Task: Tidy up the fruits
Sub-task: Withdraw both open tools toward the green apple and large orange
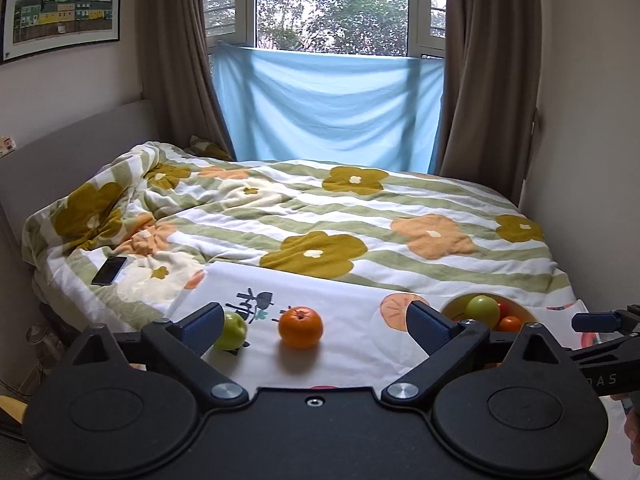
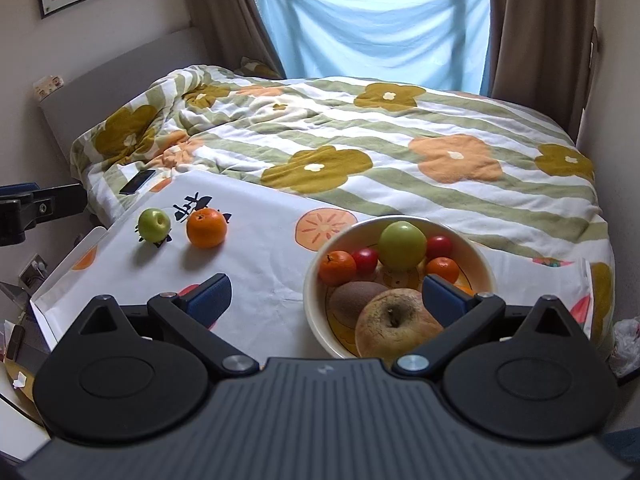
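Observation:
On the white printed cloth lie an orange and a green apple; the apple is partly behind a finger. My left gripper hovers open in front of the orange, holding nothing. To the right stands a cream bowl with a green apple, small oranges, red fruits, a kiwi and a large brownish apple. My right gripper is open above the bowl's near rim, empty. The loose apple and orange show at the left of the right wrist view.
A floral duvet covers the bed behind the cloth. A dark phone lies on it at the left. A wall runs along the bed's right side, with curtains and a window behind. One finger of the right gripper shows beside the bowl.

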Motion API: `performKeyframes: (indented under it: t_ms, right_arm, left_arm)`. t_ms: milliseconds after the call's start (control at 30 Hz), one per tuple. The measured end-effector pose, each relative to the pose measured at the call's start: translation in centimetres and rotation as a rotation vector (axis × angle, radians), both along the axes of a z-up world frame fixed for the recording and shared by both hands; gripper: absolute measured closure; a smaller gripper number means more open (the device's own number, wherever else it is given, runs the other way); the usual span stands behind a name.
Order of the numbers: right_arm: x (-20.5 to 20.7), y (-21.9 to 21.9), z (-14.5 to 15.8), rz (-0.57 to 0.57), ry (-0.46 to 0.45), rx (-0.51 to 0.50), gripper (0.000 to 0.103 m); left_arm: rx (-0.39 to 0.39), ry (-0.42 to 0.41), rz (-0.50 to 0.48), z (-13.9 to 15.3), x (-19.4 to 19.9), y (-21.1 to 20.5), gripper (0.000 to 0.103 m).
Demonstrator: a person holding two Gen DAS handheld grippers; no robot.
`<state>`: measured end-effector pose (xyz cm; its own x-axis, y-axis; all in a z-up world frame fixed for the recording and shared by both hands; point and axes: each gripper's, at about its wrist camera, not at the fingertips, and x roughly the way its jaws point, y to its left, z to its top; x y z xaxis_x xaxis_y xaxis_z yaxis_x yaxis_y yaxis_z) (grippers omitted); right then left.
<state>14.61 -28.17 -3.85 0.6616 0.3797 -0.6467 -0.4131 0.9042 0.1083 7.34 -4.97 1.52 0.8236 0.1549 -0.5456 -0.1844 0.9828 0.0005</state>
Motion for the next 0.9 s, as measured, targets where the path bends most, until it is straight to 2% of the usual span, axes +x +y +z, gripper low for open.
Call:
performKeyframes:
  t_ms: [233,467,600,900]
  right_arm:
    - [0.5,4.2,0.6,-0.004,0.027,0.049,0.0]
    - [0.8,9.4,0.1,-0.068,0.067,0.054,0.0]
    - [1.5,12.2,-0.8,-0.112,0.107,0.053,0.0]
    - [3.9,17.6,-4.1,-0.198,0.15,0.046,0.0]
  left_arm:
    - [0.024,0.034,0.024,-0.2,0.5,5.0,0.0]
    - [0.097,0.11,-0.027,-2.0,2.0,9.9,0.0]
    - [0.113,0.133,-0.091,-3.4,3.4,12.1,0.0]
    - [0.116,0.191,-0.317,-7.4,7.9,15.2,0.001]
